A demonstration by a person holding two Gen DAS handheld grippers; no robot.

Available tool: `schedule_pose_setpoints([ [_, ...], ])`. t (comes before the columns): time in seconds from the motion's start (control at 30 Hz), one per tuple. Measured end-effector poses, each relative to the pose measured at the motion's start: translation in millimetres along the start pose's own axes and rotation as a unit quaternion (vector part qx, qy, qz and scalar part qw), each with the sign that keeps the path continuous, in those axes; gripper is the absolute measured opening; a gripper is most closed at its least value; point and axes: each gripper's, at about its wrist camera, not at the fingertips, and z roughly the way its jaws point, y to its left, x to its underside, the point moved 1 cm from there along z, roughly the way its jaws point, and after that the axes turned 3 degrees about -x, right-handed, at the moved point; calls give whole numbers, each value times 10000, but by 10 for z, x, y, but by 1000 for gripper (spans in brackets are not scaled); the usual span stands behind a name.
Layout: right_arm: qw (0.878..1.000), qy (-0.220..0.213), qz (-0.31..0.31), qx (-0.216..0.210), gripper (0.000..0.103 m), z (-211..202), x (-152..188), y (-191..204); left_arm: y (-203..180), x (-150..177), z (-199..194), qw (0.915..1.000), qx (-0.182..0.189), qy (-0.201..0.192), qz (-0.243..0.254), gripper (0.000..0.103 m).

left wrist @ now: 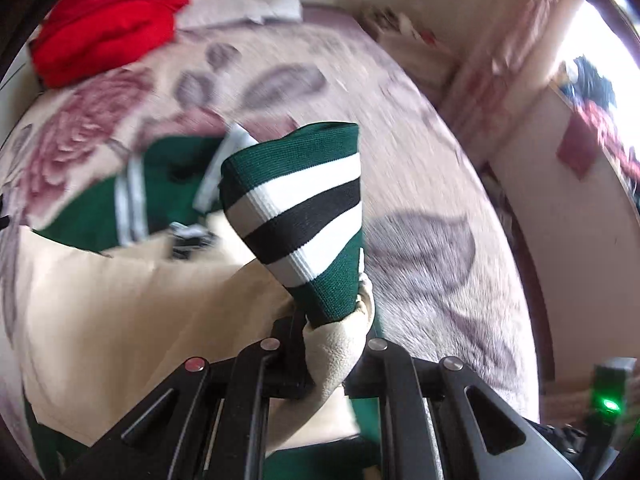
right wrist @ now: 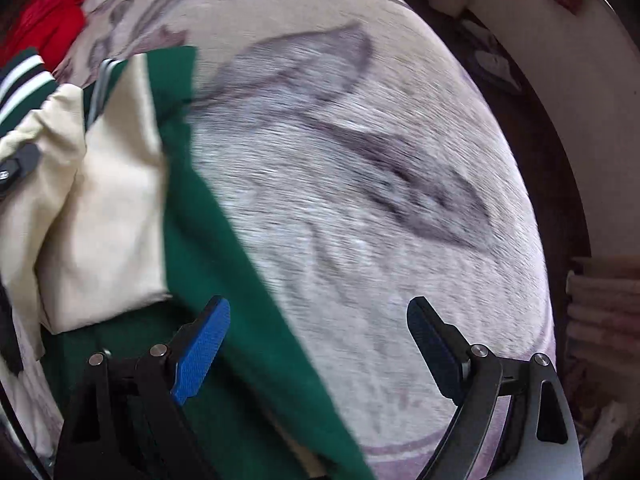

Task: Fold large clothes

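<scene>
A green and cream jacket point(left wrist: 120, 280) lies on the bed. My left gripper point(left wrist: 332, 340) is shut on its cream sleeve end, and the green, white and black striped cuff point(left wrist: 304, 208) stands up above the jaws. In the right wrist view the jacket point(right wrist: 120, 200) lies at the left, green body under a cream sleeve. My right gripper point(right wrist: 320, 340) is open and empty over the jacket's green edge point(right wrist: 224, 240), with blue pads point(right wrist: 200, 356). The striped cuff point(right wrist: 20, 76) and part of the left gripper point(right wrist: 16, 168) show at the far left.
The bed has a plush floral blanket point(left wrist: 420, 240), also in the right wrist view point(right wrist: 380, 160). A red garment point(left wrist: 112, 20) lies at the far left by a pillow point(left wrist: 248, 4). The bed edge and a wall with cluttered furniture point(left wrist: 580, 120) are at the right.
</scene>
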Motion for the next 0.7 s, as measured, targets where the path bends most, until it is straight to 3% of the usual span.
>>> schedule_pose_setpoints([
  [0.13, 9991, 236, 290, -222, 92, 94, 76, -432, -338, 78, 309, 9980, -229, 475, 359, 12],
  [0.2, 9962, 364, 488, -616, 92, 135, 115, -603, -360, 107, 340, 9971, -183, 574, 475, 36],
  [0.23, 9934, 444, 599, -874, 92, 153, 130, -676, -360, 99, 320, 9967, -33, 625, 522, 71],
  [0.27, 9892, 534, 725, -1155, 92, 172, 146, -740, -347, 91, 308, 9966, 64, 638, 522, 91],
  [0.43, 9578, 786, 1219, -2481, 92, 154, 142, -838, 52, 45, -185, 9987, 231, 456, 54, 91],
  [0.5, 9504, 698, 1211, -2779, 91, 92, 51, -731, 402, 55, -350, 9989, -10, 363, -288, 91],
  [0.57, 9420, 632, 1096, -3110, 91, 85, -131, -551, 920, 103, -481, 9957, -606, 330, -611, 91],
  [0.63, 9392, 516, 812, -3296, 91, 108, -397, -276, 1581, 211, -463, 9836, -1534, 445, -838, 91],
  [0.67, 9396, 453, 684, -3322, 91, 135, -512, -168, 1768, 245, -414, 9782, -1797, 529, -893, 91],
  [0.7, 9406, 422, 529, -3328, 91, 189, -630, -11, 2136, 354, -296, 9670, -2215, 737, -1021, 91],
])
